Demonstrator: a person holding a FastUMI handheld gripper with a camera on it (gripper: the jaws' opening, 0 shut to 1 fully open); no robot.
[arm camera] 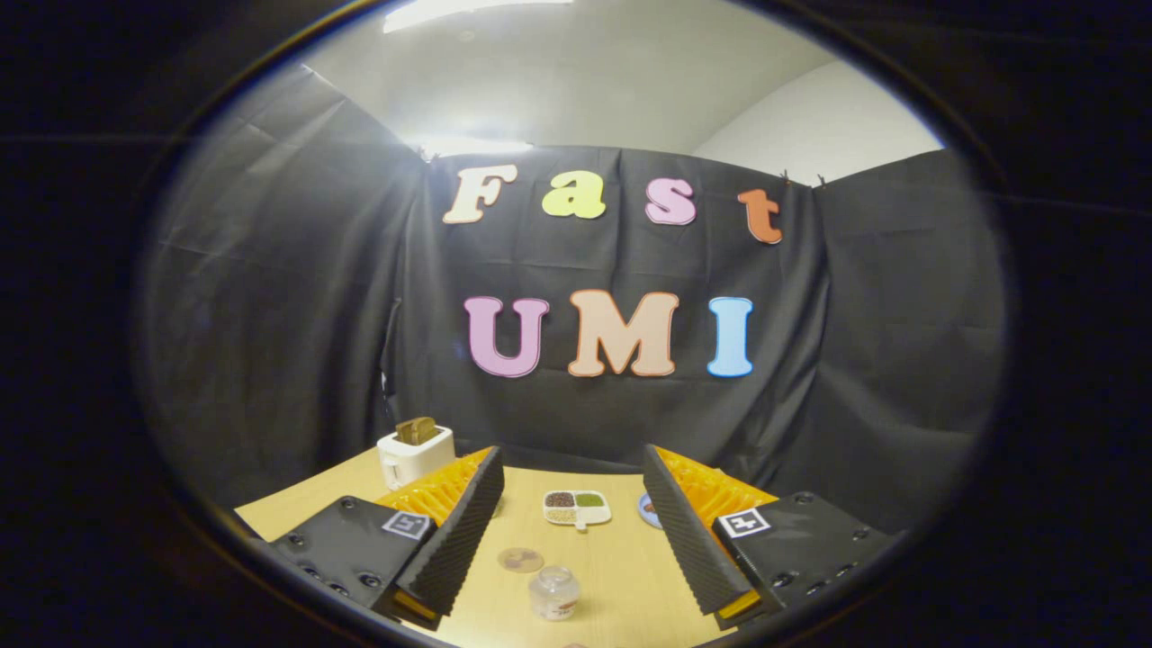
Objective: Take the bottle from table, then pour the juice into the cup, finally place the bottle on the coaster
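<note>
My gripper (573,468) stands open above the wooden table (621,567), its two ribbed black and orange fingers (459,526) spread wide with nothing between them. Below and between the fingers a small clear glass cup (553,591) stands on the table, seen from above. Just beyond it and slightly left lies a round, thin, see-through coaster (520,560). The bottle cannot be made out.
A white toaster (414,454) with a slice of bread in it stands at the far left corner. A white divided dish (577,508) with grains lies at the far middle. A small blue plate (650,510) peeks out beside the right finger. Black cloth walls close in the table.
</note>
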